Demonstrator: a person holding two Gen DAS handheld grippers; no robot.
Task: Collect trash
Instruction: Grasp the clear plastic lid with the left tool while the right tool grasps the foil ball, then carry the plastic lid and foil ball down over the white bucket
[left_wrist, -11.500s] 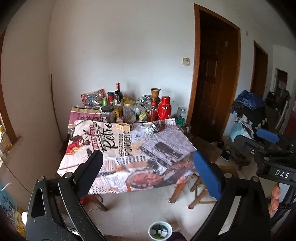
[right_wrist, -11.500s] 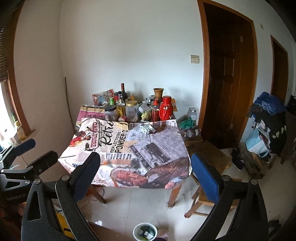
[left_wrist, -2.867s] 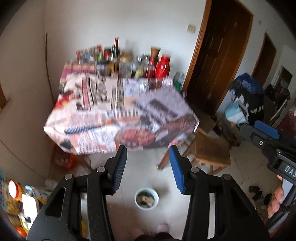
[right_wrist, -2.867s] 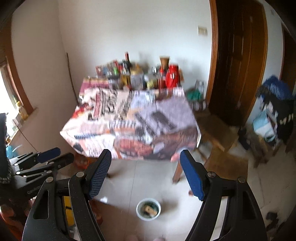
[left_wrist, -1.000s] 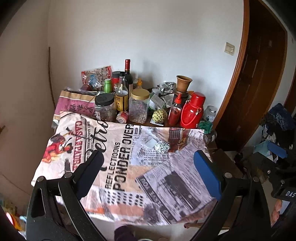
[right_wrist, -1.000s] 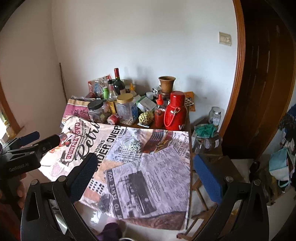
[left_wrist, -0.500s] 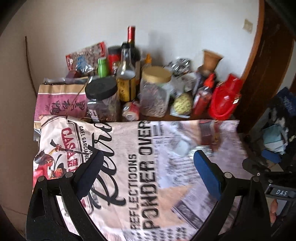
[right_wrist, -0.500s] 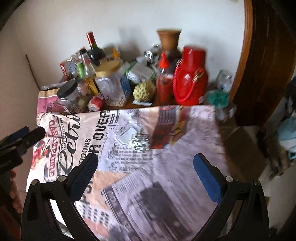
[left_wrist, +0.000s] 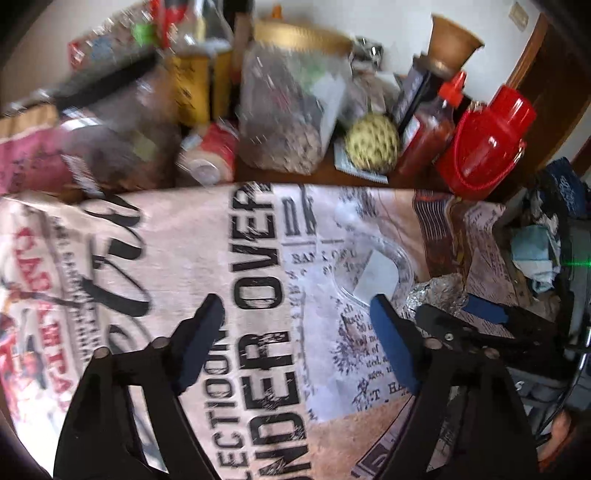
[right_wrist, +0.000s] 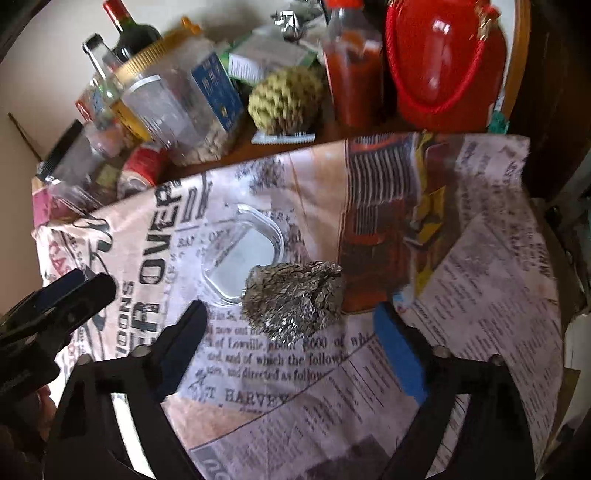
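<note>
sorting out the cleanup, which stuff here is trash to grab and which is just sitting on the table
For the job:
crumpled foil ball
clear plastic tray

Just lying about:
red flask
sauce bottle
wine bottle
gold-lidded jar
bumpy green fruit

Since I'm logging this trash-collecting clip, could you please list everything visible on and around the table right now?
Crumpled foil ball: one, silver, on the tablecloth ahead of the right gripper.
Clear plastic tray: one, transparent, touching the foil's far-left side.
Tablecloth: one, newspaper print, covering the table's near part.
Red flask: one, far right.
Sauce bottle: one, red, left of the flask.
Bumpy fruit: one, yellow-green, left of the sauce.
Gold-lidded jar: one, clear, back left.
Wine bottle: one, dark, behind the jar.
Red can: one, lying by the cloth's far edge.
Clay cup: one, brown, at the back.
Left gripper: open, empty, jaws just closing.
Right gripper: open, empty, jaws just closing.
</note>
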